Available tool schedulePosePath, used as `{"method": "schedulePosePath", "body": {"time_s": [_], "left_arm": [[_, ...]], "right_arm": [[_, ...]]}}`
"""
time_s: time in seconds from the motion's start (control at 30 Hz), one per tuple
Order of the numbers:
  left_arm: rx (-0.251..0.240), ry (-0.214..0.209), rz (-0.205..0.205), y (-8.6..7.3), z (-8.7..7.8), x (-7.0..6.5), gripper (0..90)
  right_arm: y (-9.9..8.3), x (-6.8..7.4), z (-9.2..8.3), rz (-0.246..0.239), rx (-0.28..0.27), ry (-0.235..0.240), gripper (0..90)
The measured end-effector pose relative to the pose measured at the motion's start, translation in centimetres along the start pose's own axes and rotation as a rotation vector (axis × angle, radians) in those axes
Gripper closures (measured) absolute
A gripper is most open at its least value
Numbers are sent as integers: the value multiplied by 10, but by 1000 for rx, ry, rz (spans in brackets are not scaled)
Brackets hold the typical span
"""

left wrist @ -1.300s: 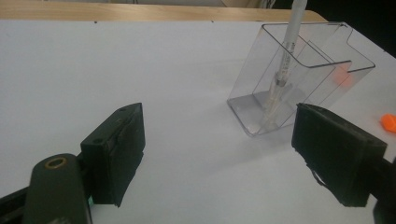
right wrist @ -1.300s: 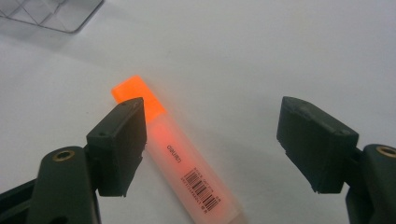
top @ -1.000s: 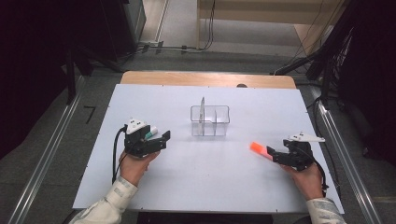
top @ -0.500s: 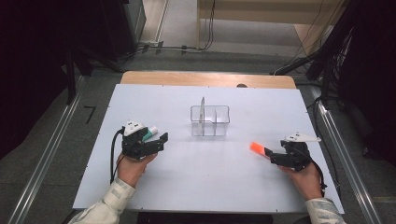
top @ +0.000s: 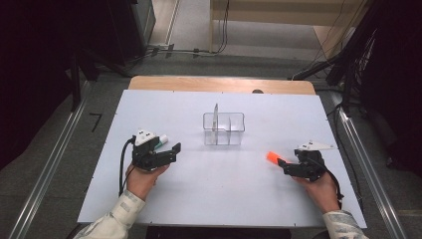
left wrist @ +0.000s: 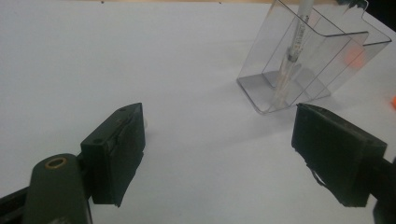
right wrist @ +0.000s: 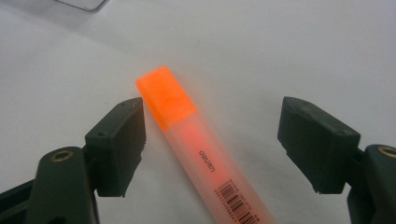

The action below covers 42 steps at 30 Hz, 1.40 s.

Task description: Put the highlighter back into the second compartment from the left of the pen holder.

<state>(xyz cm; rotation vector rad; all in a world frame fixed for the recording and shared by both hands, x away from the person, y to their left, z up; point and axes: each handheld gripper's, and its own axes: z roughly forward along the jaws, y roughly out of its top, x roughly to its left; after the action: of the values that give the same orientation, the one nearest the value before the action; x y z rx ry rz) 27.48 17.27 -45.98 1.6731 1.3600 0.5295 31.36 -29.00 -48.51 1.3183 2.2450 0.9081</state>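
Lying flat on white table: translucent orange highlighter pen with bright orange cap, between spread jaws of right gripper, nearer one jaw, no contact visible. High view: right gripper at table's right side, orange cap poking out toward centre. Left gripper open, jaws wide apart, nothing between, over bare table at left side. Clear plastic divided organiser near table centre, well apart from both grippers; slim white pen upright inside.

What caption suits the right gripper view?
Open black right gripper straddling an orange highlighter pen lying on the white table.
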Motion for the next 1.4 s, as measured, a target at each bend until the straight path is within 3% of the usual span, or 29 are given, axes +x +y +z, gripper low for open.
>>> {"method": "schedulePosePath", "body": {"time_s": [0.33, 0.9, 1.4], "left_arm": [[2, -3, 4, 0, 0, 0, 177], [4, -6, 1, -1, 1, -1, 178], [7, -11, -8, -1, 2, -1, 179]], "right_arm": [[4, 6, 5, -37, -15, -10, 224], [3, 12, 17, -65, 35, -2, 229], [3, 12, 20, -80, 44, 2, 271]]}}
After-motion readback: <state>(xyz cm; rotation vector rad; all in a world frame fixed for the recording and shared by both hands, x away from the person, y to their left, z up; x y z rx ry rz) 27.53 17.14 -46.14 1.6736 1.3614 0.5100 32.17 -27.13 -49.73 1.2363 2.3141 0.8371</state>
